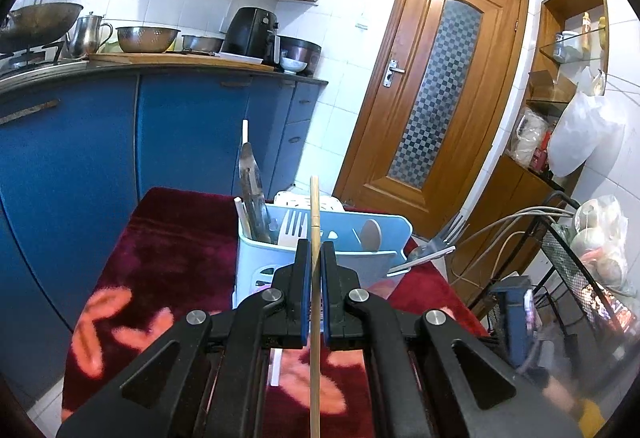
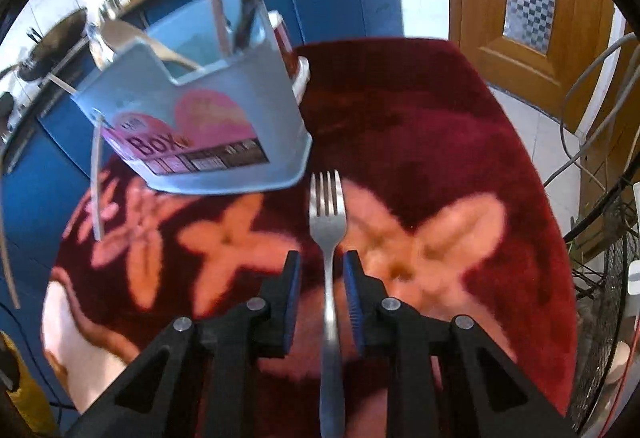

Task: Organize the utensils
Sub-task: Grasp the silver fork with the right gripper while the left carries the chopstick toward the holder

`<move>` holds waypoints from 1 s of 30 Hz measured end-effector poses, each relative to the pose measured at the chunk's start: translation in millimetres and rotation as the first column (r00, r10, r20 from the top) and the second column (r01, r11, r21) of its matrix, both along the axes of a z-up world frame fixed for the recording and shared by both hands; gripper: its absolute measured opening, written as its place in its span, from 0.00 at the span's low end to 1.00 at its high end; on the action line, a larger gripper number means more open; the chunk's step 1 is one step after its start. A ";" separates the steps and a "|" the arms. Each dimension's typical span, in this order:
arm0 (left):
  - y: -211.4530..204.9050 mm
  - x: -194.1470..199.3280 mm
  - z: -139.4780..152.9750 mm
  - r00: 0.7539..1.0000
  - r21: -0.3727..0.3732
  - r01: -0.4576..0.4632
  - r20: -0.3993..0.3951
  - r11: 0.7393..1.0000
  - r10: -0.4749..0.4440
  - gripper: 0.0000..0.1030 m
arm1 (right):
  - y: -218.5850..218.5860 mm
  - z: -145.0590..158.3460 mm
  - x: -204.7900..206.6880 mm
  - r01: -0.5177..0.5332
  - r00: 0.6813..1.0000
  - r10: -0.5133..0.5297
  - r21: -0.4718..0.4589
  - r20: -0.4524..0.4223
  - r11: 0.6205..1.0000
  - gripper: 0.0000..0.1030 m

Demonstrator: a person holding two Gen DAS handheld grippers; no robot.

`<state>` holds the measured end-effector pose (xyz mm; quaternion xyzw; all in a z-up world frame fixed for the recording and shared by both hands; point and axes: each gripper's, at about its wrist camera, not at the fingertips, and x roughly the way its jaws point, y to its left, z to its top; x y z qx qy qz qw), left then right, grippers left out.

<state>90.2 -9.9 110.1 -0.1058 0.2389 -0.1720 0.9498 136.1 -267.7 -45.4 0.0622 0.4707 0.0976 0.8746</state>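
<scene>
Your left gripper [image 1: 315, 250] is clamped on a wooden chopstick [image 1: 315, 222], which runs upright between the two blue-padded fingers and rises past their tips in front of the caddy. Just beyond it, the light blue utensil caddy [image 1: 260, 258] stands on the dark red flowered cloth [image 1: 176, 238]. In its left compartment you have a metal spatula-like tool [image 1: 252, 194] and a white stick [image 1: 242, 214] leaning upright; a white plastic fork [image 1: 293, 228] sits near the middle and a wooden spoon [image 1: 372, 234] to the right. A white slotted basket [image 1: 296, 200] is just behind the caddy. Off the caddy's right side, a metal fork [image 1: 452, 228] is in the air near a white strip.

In the right wrist view, the caddy [image 2: 224, 86] sits at the far left of the cloth [image 2: 420, 126], its pink label facing you. Your right gripper [image 2: 321, 264] has its fingers parted, with a metal fork [image 2: 328, 218] lying along the gap between them, tines pointing away toward the caddy's near right corner. There is space on both sides of the handle at the tips; whether the pads touch it farther back you cannot tell.
</scene>
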 end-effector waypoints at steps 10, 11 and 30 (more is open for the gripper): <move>5.7 4.0 -4.1 1.000 -0.016 -0.003 -0.003 1.000 0.003 0.02 | -0.7 -8.9 19.5 -0.001 0.999 0.002 0.019 -0.045 1.000 0.11; 5.3 4.3 -4.4 1.000 -0.017 -0.003 -0.004 1.000 0.003 0.02 | -4.2 -7.8 17.3 0.008 0.999 -0.007 0.042 -0.041 0.999 0.10; 0.9 7.7 3.9 0.999 -0.038 -0.025 0.033 0.999 0.027 0.02 | -18.6 71.3 -92.1 -0.076 0.878 -0.123 0.388 0.463 0.918 0.07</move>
